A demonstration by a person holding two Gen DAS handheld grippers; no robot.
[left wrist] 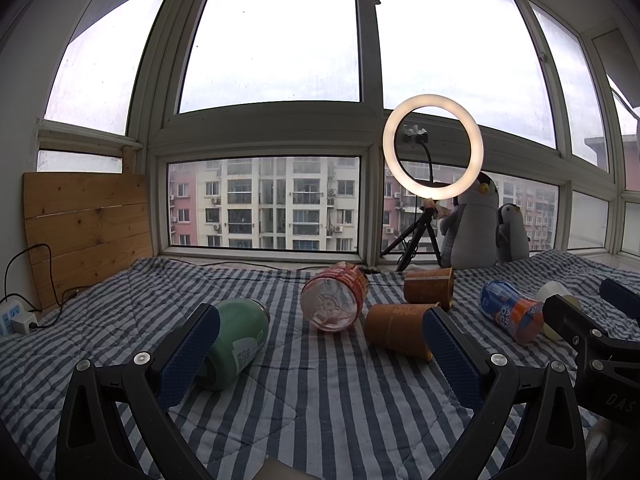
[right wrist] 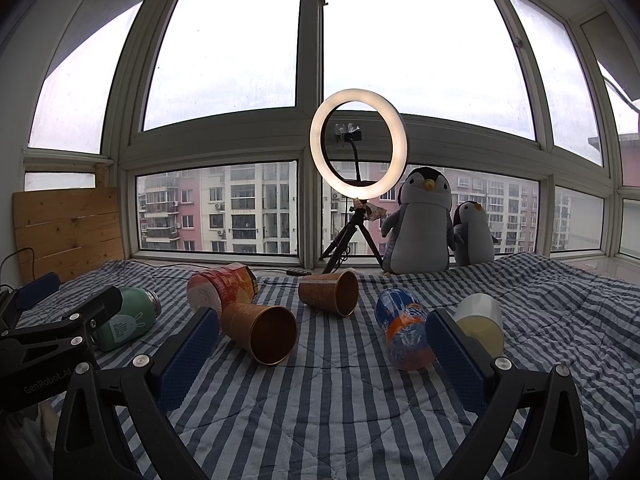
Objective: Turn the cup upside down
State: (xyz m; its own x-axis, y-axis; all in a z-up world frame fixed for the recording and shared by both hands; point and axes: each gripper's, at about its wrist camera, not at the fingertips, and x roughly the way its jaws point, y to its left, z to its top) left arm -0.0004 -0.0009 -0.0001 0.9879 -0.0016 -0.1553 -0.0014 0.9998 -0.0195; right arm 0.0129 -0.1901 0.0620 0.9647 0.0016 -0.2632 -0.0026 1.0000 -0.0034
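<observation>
Two brown paper cups lie on their sides on the striped blanket: a near one (left wrist: 400,330) (right wrist: 260,330) with its mouth towards the right wrist camera, and a far one (left wrist: 428,288) (right wrist: 330,292). A translucent white cup (right wrist: 480,318) (left wrist: 556,292) also lies on its side at the right. My left gripper (left wrist: 320,344) is open above the blanket, short of the near brown cup, with nothing between its fingers. My right gripper (right wrist: 322,348) is open too and holds nothing; the near brown cup lies just ahead of its left finger.
A green flask (left wrist: 236,340), a red clear container (left wrist: 334,298) and a blue-orange bottle (right wrist: 404,328) lie among the cups. A ring light on a tripod (right wrist: 358,144) and two plush penguins (right wrist: 420,224) stand by the window. A wooden board (left wrist: 88,224) and a power strip (left wrist: 16,316) are at the left.
</observation>
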